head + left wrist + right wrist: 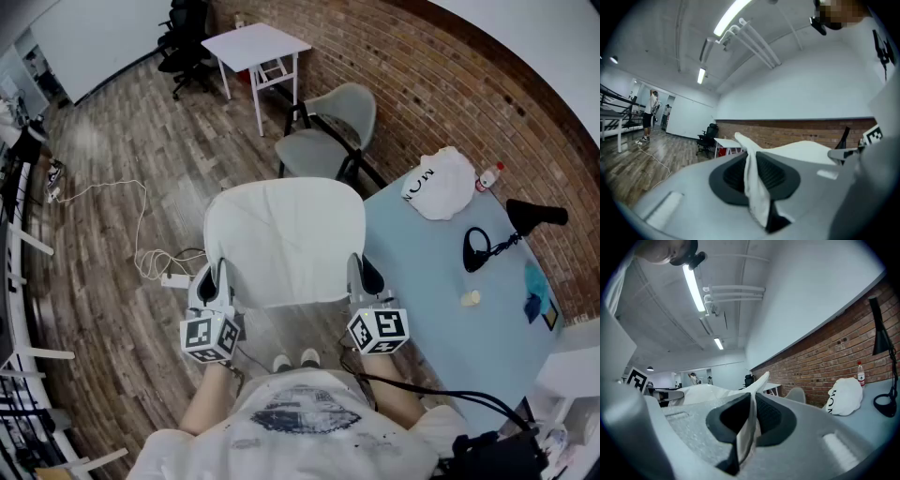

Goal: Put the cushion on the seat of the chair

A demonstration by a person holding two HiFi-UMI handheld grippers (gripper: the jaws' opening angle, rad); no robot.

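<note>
A white square cushion (284, 239) hangs flat in the air in front of me, held by its two near corners. My left gripper (214, 281) is shut on the near left corner, and its own view shows the white fabric (754, 183) pinched between the black pads. My right gripper (364, 278) is shut on the near right corner, with the fabric (749, 427) squeezed between its pads. The grey-green chair (328, 136) stands beyond the cushion, by the brick wall. Its seat (314, 150) is bare and partly hidden by the cushion's far edge.
A light blue table (450, 281) runs along my right, carrying a white bag (441, 183), a bottle (489, 175) and a black lamp (525, 217). A small white table (255, 47) and a black office chair (187, 42) stand farther off. A cable (141, 234) lies on the wooden floor at left.
</note>
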